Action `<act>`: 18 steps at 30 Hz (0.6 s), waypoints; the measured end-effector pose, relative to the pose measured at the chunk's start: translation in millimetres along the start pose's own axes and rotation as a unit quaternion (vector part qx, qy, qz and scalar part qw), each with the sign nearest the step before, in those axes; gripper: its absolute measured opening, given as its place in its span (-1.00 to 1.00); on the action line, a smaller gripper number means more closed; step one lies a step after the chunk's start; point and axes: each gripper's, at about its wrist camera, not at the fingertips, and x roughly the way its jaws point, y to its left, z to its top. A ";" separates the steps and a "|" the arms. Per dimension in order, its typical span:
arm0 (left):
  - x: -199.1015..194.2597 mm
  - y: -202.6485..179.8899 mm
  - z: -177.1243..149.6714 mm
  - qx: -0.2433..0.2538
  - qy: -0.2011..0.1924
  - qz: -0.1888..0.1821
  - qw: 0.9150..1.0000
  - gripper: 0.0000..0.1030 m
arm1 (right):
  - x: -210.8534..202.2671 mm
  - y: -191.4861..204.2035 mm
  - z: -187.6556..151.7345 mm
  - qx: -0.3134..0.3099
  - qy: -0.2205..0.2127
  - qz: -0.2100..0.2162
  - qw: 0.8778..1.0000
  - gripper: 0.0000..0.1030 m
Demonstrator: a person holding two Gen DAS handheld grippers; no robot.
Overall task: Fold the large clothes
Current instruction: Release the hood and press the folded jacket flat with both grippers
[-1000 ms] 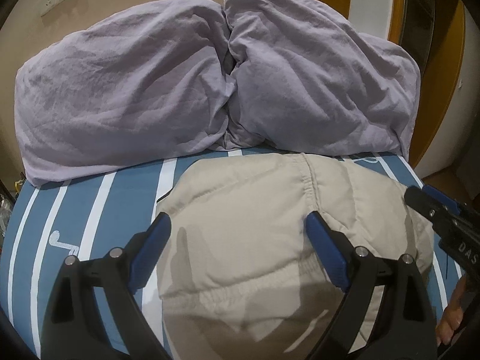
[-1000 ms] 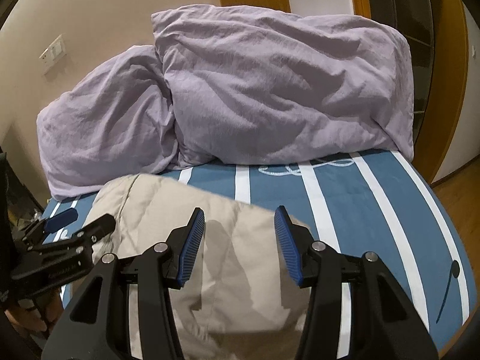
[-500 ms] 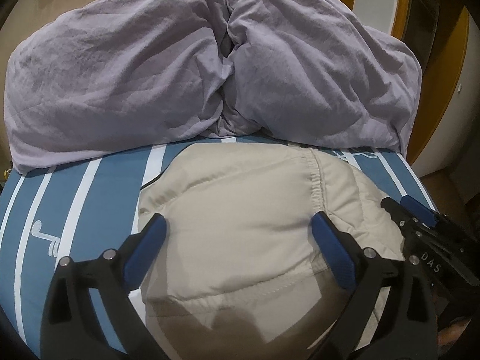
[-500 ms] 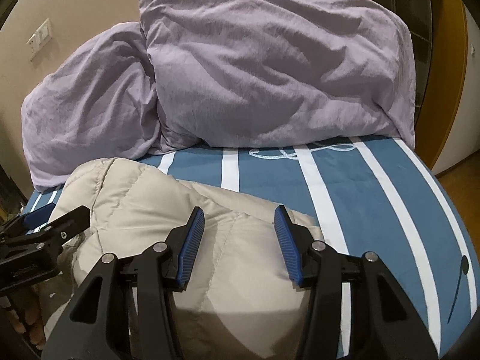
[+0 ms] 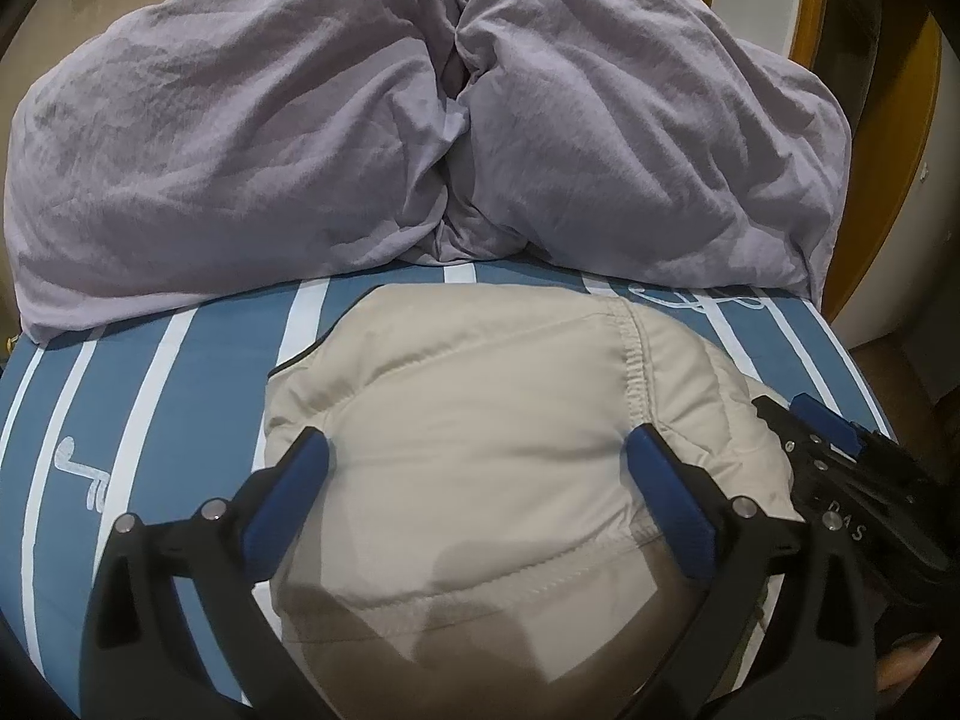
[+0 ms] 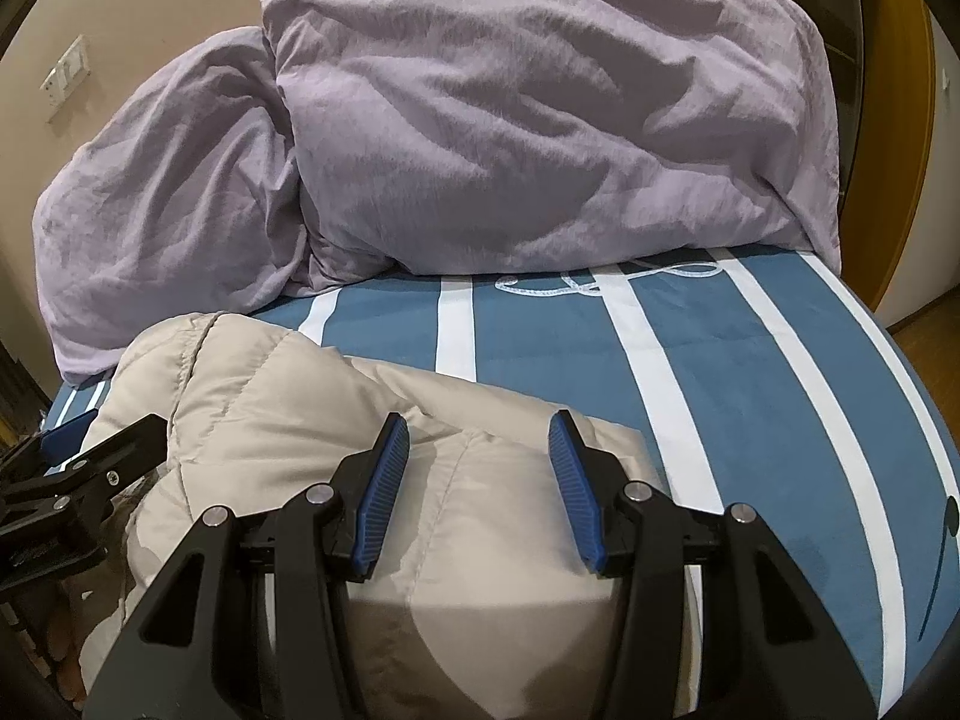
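Resting folded on the striped bed [image 6: 750,360], the beige padded jacket [image 5: 480,450] seems nearly finished; both left tongs [image 5: 480,468] and right tongs [image 6: 479,456] hover wide, empty, likely needing a final pat flat.

Left gripper [image 5: 477,456]: black frame, two blue-padded fingers [image 5: 291,489] spread wide apart, pointing forward and slightly downward, nothing clamped between them. Right gripper [image 6: 479,438]: same build, ribbed blue fingers [image 6: 384,495] parted more narrowly, likewise holding nothing. In the left wrist view the right gripper appears at the lower right edge, close beside the left gripper; in the right wrist view the left gripper shows at the lower left edge.
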 end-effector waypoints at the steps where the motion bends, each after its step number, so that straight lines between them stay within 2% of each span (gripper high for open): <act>1: 0.4 0.5 -0.1 0.000 0.000 0.000 1.000 0.95 | 2.1 0.2 -0.2 0.000 0.001 0.000 1.000 0.00; 18: 11.8 2.5 -3.5 -0.011 0.004 -0.003 1.000 0.97 | 20.8 -0.9 -3.9 0.006 0.011 -0.004 1.000 0.04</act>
